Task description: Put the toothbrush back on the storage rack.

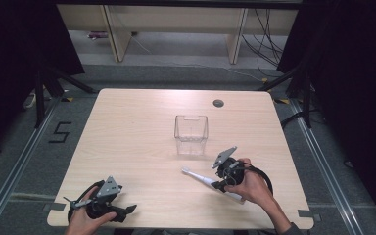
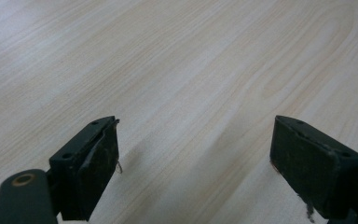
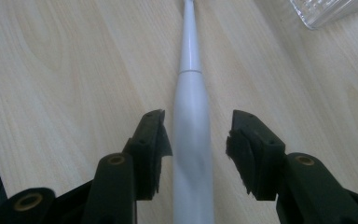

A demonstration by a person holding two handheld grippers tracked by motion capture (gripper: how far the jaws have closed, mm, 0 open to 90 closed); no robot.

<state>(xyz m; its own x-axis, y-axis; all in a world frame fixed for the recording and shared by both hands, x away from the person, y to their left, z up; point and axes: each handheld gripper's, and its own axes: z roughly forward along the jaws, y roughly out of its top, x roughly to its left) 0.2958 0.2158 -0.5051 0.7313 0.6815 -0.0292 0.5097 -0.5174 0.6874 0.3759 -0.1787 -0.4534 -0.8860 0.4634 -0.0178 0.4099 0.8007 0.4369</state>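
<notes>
Two grippers work at a wooden table, and we take the clear cup as our landmark. It stands upright near the middle of the table, a little toward the far side, and it looks empty.

We see a white toothbrush lying flat on the table, on the near side of the cup and a little to its right. Its head points toward the cup but does not touch it. Its handle runs away from the cup, under the right hand.

Our right gripper is just on the near right of the cup, low over the toothbrush. In the right gripper view the jaws are open and stand on both sides of the toothbrush handle. The left jaw is very close to the handle, the right jaw has a small gap. We cannot tell if any pad touches it. A corner of the cup shows at the top right of that view.

Our left gripper is well apart from the cup, at the near left edge of the table, held by the left hand. In the left gripper view its jaws are wide open with only bare wood between them.
</notes>
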